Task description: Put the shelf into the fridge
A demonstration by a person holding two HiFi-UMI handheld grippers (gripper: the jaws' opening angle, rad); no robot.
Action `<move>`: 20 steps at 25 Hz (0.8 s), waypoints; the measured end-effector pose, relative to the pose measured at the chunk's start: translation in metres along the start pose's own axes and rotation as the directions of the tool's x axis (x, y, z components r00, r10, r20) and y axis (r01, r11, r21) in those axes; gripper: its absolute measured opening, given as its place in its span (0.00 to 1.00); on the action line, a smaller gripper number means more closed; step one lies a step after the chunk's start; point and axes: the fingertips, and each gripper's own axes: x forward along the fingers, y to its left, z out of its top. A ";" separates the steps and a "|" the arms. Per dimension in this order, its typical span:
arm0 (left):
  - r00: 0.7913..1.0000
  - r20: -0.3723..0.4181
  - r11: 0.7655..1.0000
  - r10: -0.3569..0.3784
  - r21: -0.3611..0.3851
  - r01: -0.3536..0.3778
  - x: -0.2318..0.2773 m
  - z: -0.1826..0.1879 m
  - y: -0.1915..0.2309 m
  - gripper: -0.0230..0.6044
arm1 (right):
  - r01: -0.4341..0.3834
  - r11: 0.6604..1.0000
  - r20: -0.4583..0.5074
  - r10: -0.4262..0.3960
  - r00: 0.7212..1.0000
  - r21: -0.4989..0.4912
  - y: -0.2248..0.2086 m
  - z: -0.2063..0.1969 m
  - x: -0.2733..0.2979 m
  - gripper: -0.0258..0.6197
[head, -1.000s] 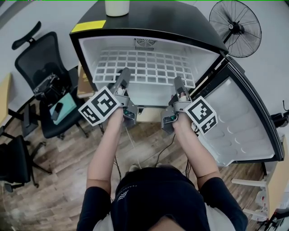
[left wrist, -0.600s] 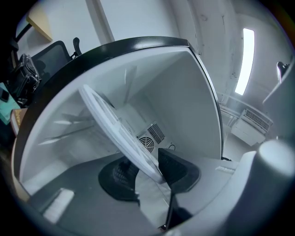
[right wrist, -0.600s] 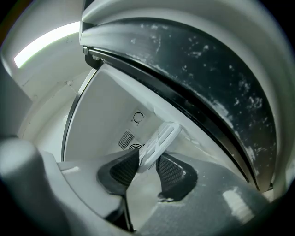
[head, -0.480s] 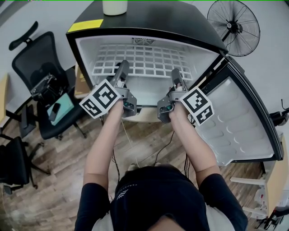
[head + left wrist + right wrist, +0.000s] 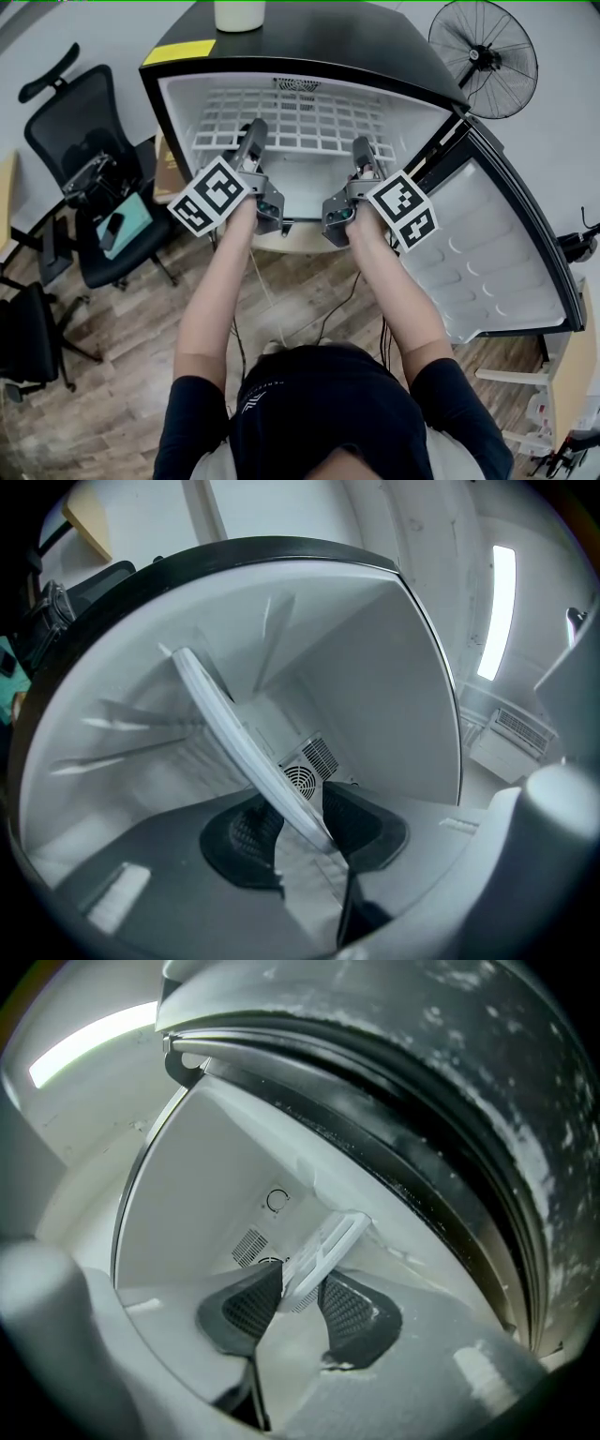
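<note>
Releasing: left gripper (image 5: pixel 298 825) and right gripper (image 5: pixel 302 1299) have just been opening, jaws loose around the near rim of the white grid shelf (image 5: pixel 309 117) in the black fridge (image 5: pixel 375 42); next, withdraw both

The cup (image 5: pixel 239 14) is cut off at my top edge. I can't identify the small clutter (image 5: pixel 89 178) on the chair (image 5: pixel 56 122).

The fridge (image 5: pixel 180 131) stands wide open at the front. Its white grid shelf (image 5: pixel 309 127) lies across the inside, high up, and blocks the way up or down there. Below the shelf there is open room to reach in. The open door (image 5: pixel 497 253) walls off the right side. An office chair (image 5: pixel 80 150) stands close by on the left.
</note>
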 end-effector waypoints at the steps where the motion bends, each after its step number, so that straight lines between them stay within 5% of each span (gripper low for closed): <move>1: 1.000 0.003 1.000 0.004 -0.008 -0.004 0.000 0.000 0.000 0.27 | 0.006 1.000 0.002 -0.006 1.000 0.005 0.000 0.000 0.000 0.23; 8: 0.997 0.067 0.992 -0.027 -0.120 0.035 -0.014 -0.001 -0.003 0.25 | -0.002 1.000 -0.028 0.002 1.000 0.013 0.000 -0.001 -0.003 0.25; 20: 0.999 0.047 0.998 -0.001 -0.060 0.004 -0.054 -0.017 -0.013 0.16 | -0.026 1.000 -0.082 0.025 0.996 -0.010 0.002 -0.019 -0.052 0.21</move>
